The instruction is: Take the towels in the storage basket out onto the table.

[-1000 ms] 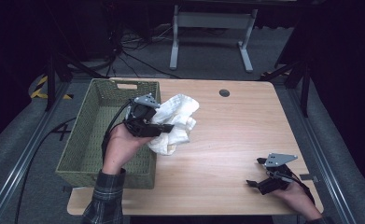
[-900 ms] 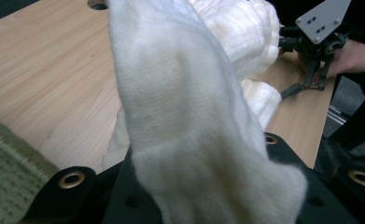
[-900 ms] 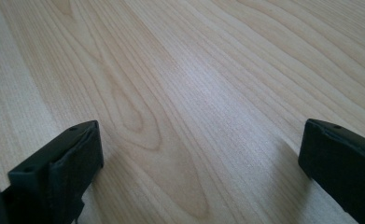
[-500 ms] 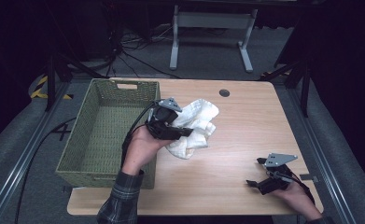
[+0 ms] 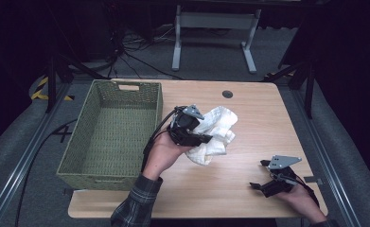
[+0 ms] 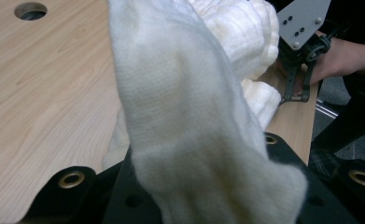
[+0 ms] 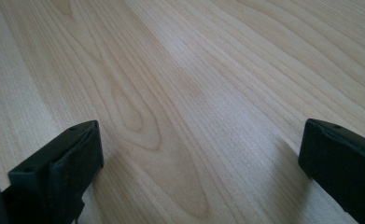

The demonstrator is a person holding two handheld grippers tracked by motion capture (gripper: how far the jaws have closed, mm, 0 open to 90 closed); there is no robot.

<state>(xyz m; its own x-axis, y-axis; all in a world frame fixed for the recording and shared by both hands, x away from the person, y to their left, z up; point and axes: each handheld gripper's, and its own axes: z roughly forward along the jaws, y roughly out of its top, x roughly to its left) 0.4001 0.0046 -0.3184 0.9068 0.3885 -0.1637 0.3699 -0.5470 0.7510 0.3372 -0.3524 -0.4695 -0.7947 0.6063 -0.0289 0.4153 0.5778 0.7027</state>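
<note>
Green woven rectangular basket (image 5: 111, 135): nothing inside. White bunched cloth (image 5: 213, 135): clamped in left tongs (image 5: 197, 137), beside basket. Right tongs (image 5: 268, 182): apart, on wooden table (image 5: 249, 109).

A light wooden table (image 5: 249, 109) carries a green woven basket (image 5: 111, 132) along its left side.

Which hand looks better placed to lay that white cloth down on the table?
Left: the left gripper already holds the white cloth over the table; the right gripper rests open.
</note>
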